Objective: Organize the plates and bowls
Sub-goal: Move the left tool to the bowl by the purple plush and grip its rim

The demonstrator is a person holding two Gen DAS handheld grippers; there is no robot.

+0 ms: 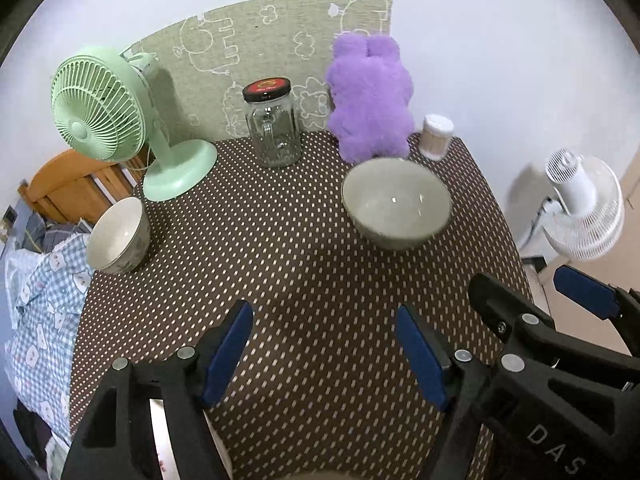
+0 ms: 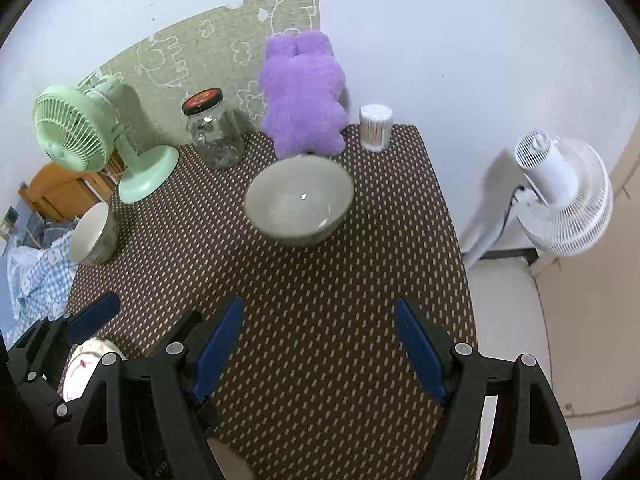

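Note:
A wide grey-green bowl (image 1: 396, 204) (image 2: 299, 200) stands upright at the back right of the dotted brown table (image 1: 300, 264). A smaller bowl (image 1: 118, 236) (image 2: 93, 234), white inside, sits at the table's left edge. A white patterned dish (image 2: 84, 364) lies near the front left; only its rim (image 1: 160, 432) shows in the left wrist view. My left gripper (image 1: 322, 316) hovers open over bare cloth, nothing between its blue pads. Beside it, my right gripper (image 2: 318, 308) is also open and holds nothing. Both are well short of the grey-green bowl.
Along the back stand a green desk fan (image 1: 100, 112), a glass jar with a black lid (image 1: 274, 128), a purple plush toy (image 1: 370, 96) and a tub of cotton swabs (image 1: 436, 136). A white floor fan (image 1: 584, 208) stands off the right edge. Checked fabric (image 1: 44, 300) lies left.

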